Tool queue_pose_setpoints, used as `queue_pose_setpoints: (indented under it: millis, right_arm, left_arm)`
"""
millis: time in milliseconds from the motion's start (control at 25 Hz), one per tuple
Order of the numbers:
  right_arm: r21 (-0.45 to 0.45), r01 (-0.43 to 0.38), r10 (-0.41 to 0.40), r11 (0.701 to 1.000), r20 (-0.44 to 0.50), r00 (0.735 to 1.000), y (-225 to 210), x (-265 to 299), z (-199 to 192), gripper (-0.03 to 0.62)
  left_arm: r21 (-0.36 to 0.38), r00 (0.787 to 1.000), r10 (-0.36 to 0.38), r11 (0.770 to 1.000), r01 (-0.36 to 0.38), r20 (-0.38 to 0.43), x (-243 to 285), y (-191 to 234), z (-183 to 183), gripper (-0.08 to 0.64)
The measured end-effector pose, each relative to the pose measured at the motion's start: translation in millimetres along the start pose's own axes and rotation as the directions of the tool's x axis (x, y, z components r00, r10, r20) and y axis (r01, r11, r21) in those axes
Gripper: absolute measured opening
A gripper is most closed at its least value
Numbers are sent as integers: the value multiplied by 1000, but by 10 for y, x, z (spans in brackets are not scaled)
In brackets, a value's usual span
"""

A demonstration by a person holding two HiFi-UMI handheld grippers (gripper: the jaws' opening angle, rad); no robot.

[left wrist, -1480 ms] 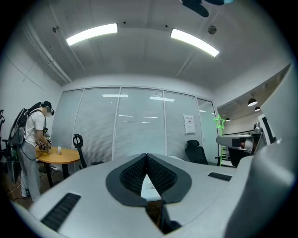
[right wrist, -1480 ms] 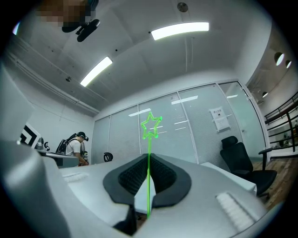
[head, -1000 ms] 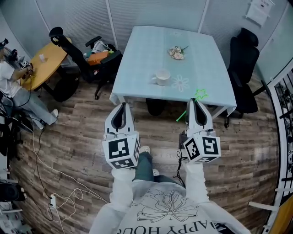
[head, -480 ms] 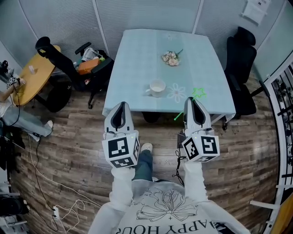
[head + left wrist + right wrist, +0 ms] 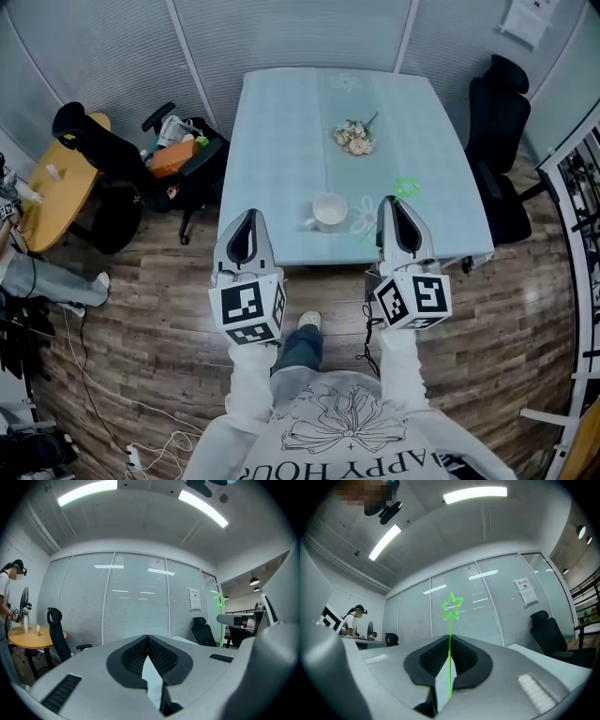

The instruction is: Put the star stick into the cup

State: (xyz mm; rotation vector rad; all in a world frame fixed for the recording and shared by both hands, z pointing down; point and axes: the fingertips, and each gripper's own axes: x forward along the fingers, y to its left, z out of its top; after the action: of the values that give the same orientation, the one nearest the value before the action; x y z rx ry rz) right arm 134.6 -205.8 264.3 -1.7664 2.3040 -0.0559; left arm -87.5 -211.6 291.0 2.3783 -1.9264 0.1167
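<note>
A: The right hand-held gripper (image 5: 393, 202) is clamped on the star stick (image 5: 405, 187), just right of the cup (image 5: 329, 211); the left hand-held gripper (image 5: 248, 216), left of the cup, is closed and empty.
B: The thin stick could pivot, miss the rim, or tip the cup.

Even, bright light from ceiling strips (image 5: 474, 494), soft shadows, strong fisheye curvature, dark vignetted corners.

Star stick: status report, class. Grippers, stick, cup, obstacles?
Left gripper shut, empty. Right gripper shut on star stick, star end forward. Cup upright on table near front edge, stick not in yet. Nothing seen blocking the cup.
</note>
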Motion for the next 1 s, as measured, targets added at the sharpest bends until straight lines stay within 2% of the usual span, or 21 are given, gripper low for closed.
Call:
queue_pose_setpoints:
  millis: [360, 520, 1000]
  right_arm:
    - [12, 5, -5, 1000, -26, 1000, -127, 855, -262, 21]
    - [29, 13, -11, 1000, -54, 998, -212, 1107, -431, 21]
    - [103, 21, -7, 994, -134, 991, -362, 1495, -894, 21]
  left_arm:
    - [12, 998, -55, 998, 55, -4, 865, 237, 46, 6]
    - [8, 997, -66, 998, 66, -28, 1158, 305, -45, 6]
    - [-22, 990, -79, 997, 77, -114, 1606, 427, -434, 6]
